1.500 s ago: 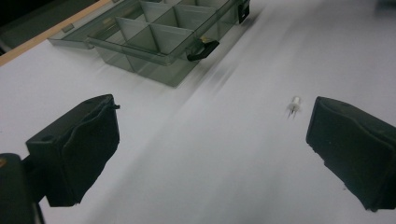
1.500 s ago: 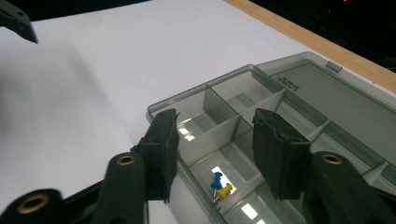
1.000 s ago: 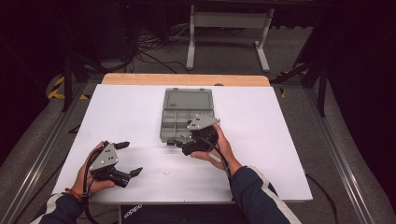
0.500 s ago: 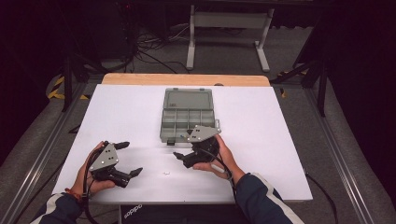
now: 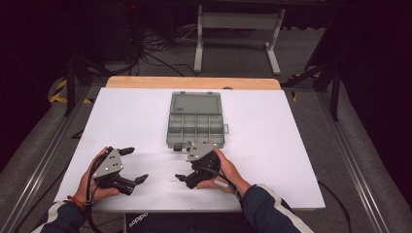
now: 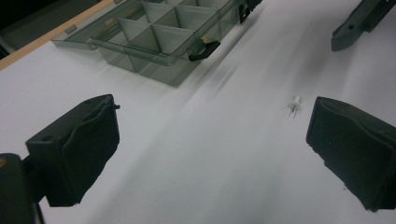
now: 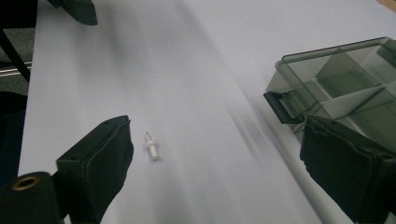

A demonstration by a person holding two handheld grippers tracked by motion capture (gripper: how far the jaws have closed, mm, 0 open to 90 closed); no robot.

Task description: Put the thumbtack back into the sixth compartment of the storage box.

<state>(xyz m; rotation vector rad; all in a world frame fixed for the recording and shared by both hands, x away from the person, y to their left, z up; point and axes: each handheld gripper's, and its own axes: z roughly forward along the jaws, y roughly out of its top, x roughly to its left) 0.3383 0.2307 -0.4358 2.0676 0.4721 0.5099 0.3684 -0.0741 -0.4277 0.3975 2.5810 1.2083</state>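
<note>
Right gripper view: white peg (image 7: 152, 148) just beside left-hand fingers (image 7: 100, 163), untouched.

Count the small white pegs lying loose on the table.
1. The small white peg lies on the white table, between the right gripper's open jaws. Others may sit hidden inside the organizer box.

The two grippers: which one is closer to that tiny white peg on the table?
The right gripper. Its open jaws sit just beside the white peg, while the left gripper rests farther off toward the table's left side.
</note>
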